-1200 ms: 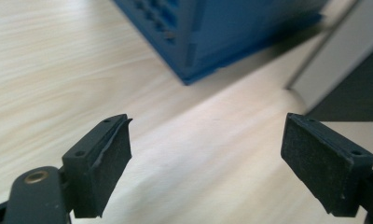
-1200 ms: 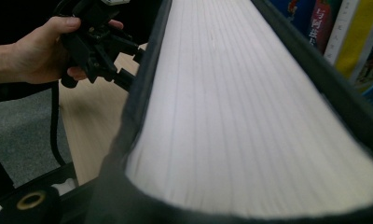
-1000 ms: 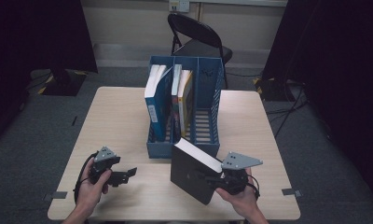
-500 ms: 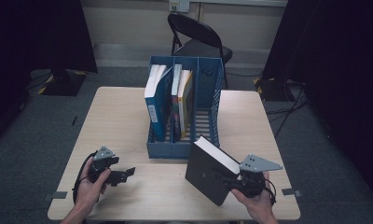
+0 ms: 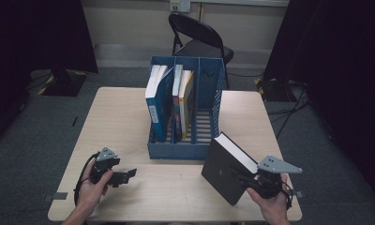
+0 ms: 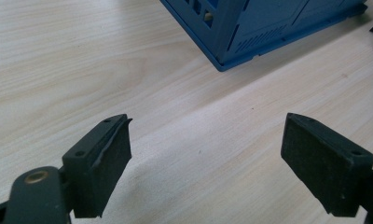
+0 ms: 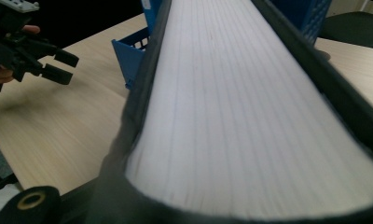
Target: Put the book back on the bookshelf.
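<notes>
Wood tabletop [image 5: 129, 117], left to right: your left gripper [image 5: 124, 175] sits idle near-left, jaws apart. Blue file rack [image 5: 209, 84] mid-table, right slot free. Your right gripper [image 5: 246, 180] is clamped on the black book [image 5: 223, 173], tilted near-right, just in front of that slot.

Sitting on wood table [image 5: 129, 117]: blue file rack [image 5: 209, 89] holding upright books [image 5: 160, 93], black folding chair [image 5: 199, 40] standing behind, cables [image 5: 288, 108] lying on grey carpet.

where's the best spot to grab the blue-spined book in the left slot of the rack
Grip the blue-spined book by its top edge, coming from above: it stands upright above the blue rack's walls, and the walls and neighbouring books block its sides.
</notes>
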Demonstrator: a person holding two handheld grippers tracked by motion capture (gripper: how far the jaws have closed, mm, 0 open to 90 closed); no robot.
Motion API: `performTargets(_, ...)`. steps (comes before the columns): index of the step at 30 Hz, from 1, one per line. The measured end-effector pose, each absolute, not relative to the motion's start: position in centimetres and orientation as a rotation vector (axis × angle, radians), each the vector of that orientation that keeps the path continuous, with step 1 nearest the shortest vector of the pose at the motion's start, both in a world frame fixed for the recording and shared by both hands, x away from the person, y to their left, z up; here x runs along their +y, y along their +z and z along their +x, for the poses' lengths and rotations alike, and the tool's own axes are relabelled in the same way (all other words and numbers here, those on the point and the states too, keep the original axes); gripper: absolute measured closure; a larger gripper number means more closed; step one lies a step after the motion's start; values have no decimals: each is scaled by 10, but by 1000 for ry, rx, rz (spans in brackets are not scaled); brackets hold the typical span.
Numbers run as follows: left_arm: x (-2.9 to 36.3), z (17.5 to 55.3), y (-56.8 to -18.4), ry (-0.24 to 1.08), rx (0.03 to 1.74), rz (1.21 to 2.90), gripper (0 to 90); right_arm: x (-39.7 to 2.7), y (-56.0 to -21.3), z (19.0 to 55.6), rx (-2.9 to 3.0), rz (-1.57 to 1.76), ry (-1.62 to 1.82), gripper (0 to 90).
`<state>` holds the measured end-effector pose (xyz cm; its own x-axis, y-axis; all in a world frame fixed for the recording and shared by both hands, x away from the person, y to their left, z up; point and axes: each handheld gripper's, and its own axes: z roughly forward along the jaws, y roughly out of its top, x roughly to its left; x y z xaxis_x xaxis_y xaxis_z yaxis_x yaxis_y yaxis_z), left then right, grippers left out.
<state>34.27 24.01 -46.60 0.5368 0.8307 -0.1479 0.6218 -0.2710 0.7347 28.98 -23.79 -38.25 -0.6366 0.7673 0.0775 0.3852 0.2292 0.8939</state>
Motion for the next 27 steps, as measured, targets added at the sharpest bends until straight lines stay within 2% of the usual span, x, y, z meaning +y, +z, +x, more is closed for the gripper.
performTargets(27, 234, 343, -466, 351, 1172, 1988, 158, -278, -383, 304, 2052, 1144, 1333, 525)
